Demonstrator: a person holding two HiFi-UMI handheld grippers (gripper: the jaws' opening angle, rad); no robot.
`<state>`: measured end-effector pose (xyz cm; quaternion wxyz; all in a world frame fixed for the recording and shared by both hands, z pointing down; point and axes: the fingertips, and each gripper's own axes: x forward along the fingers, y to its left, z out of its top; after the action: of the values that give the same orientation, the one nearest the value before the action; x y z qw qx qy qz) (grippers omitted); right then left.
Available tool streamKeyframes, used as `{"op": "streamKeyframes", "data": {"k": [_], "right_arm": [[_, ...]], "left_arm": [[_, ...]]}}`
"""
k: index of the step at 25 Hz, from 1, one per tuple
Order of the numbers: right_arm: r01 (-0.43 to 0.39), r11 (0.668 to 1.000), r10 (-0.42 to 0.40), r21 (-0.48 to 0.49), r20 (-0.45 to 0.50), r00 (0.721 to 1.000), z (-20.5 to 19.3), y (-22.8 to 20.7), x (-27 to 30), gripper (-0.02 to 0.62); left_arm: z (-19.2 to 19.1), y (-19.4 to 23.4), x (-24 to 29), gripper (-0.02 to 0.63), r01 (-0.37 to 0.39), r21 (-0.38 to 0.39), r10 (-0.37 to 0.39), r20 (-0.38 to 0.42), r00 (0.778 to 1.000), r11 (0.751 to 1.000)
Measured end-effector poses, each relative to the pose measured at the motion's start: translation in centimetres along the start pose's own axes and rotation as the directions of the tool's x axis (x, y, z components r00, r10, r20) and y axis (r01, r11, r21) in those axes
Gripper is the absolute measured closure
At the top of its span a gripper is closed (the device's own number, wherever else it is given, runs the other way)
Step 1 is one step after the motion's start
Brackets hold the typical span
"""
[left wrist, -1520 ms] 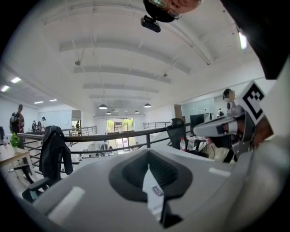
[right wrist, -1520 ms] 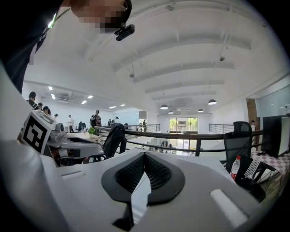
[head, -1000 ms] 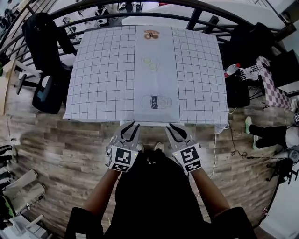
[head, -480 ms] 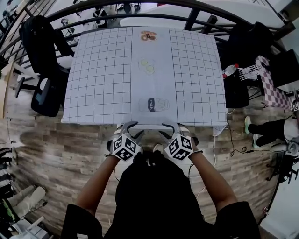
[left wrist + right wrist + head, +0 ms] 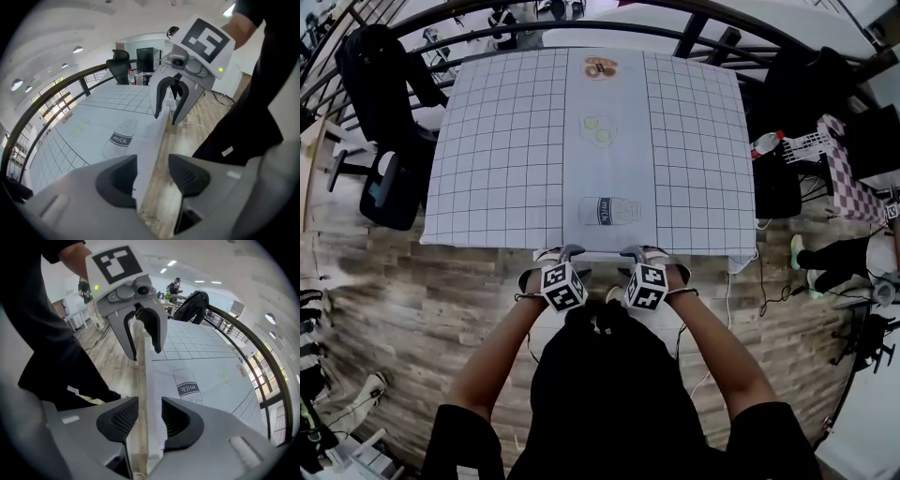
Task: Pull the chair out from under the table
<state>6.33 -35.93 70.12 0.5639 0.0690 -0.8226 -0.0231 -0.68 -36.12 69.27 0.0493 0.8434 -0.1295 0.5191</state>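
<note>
left tool (image 5: 152, 174), right tool (image 5: 146, 418) just spread wide, straddling cloth-draped wooden rail (image 5: 140, 380), maybe chair back; rest hidden under table (image 5: 506, 141).

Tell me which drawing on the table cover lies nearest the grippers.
The milk bottle drawing, labelled milk; the green rounds and brown picture lie farther away.

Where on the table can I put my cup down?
Both checked sides of the tablecloth are bare, left and right of the middle strip with the flat milk picture. The near edge is crowded: the left gripper and right gripper sit there; their fingers have just been opening, the edge between them.
</note>
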Motion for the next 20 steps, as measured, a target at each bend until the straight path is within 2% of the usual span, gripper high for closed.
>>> {"op": "streamKeyframes", "data": {"k": [2,4,10,14,20], "right_arm": [[-0.001,0.999,-0.002,-0.045,-0.061,0.998,-1.0,0.1,1.0,0.442],[-0.018,0.999,0.014,-0.044,-0.088,0.996,-1.2,0.1,1.7,0.451],[-0.066,0.997,0.069,0.028,-0.104,0.992,-1.3,-0.1,3.8,0.462],[-0.104,0.995,0.105,0.015,-0.127,0.986,-1.5,0.2,5.1,0.477],[-0.146,0.989,0.144,-0.005,-0.153,0.978,-1.8,0.6,6.8,0.466]], "left_arm": [[-0.3,0.0,0.5,0.391,0.011,0.023,-0.010,-0.034,0.999,1.000],[-0.7,0.1,1.0,0.391,0.030,0.031,-0.028,-0.056,0.998,0.999],[-1.4,0.4,3.4,0.391,0.079,0.034,-0.075,-0.105,0.992,0.996],[-1.0,0.1,4.9,0.391,0.123,0.021,-0.120,-0.116,0.986,0.992],[-1.3,0.1,6.5,0.391,0.165,0.062,-0.152,-0.169,0.974,0.984]]}}
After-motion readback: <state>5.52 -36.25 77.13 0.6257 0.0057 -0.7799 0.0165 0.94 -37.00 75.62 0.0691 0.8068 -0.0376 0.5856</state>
